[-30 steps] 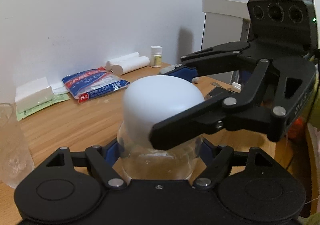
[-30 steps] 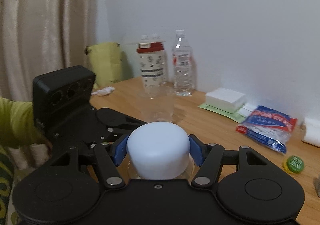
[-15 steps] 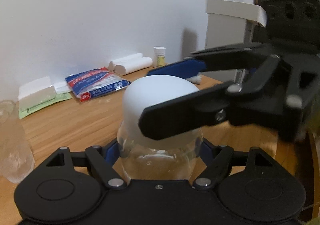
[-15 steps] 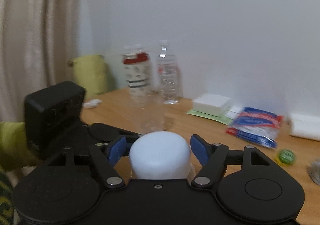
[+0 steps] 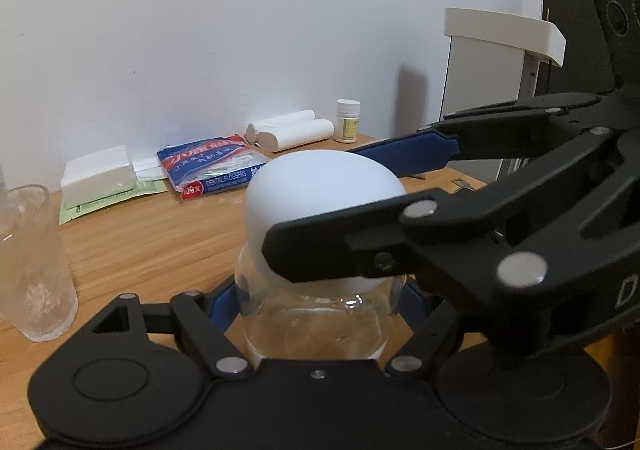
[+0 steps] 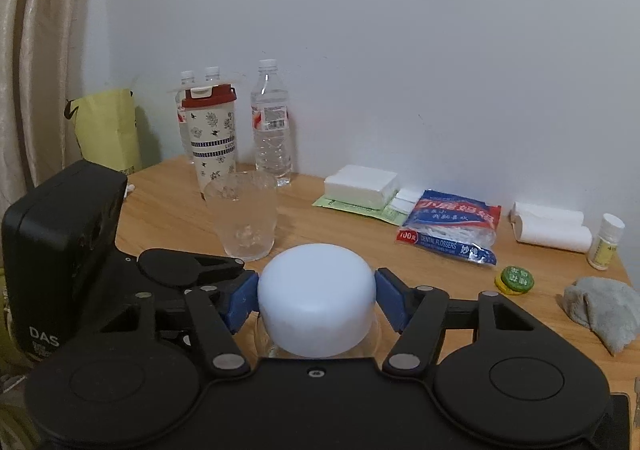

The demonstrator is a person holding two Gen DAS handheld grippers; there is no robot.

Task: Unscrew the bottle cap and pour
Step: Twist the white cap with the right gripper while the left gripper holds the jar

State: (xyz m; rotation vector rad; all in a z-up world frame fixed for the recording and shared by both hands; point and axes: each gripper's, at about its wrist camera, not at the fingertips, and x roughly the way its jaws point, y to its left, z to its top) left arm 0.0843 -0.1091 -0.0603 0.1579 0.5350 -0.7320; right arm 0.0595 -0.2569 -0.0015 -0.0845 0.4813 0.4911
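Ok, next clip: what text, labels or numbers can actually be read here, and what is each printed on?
"DENTAL FLOSSERS": blue strip of the floss bag.
"100": red corner of that bag.
"DAS": side of the black left claw housing.
"LUCK", cut off: band on the flowered tumbler.
Chinese characters on the floss bag and on the green cap: too small to read.
Labels on the water bottle and pill bottle: too small.

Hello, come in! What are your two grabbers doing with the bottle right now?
Left tool clamped on clear glass bottle. Right tool open, blue pads flanking rounded white cap, not touching. Cap on. Clear plastic cup upright beyond, nothing blocking.
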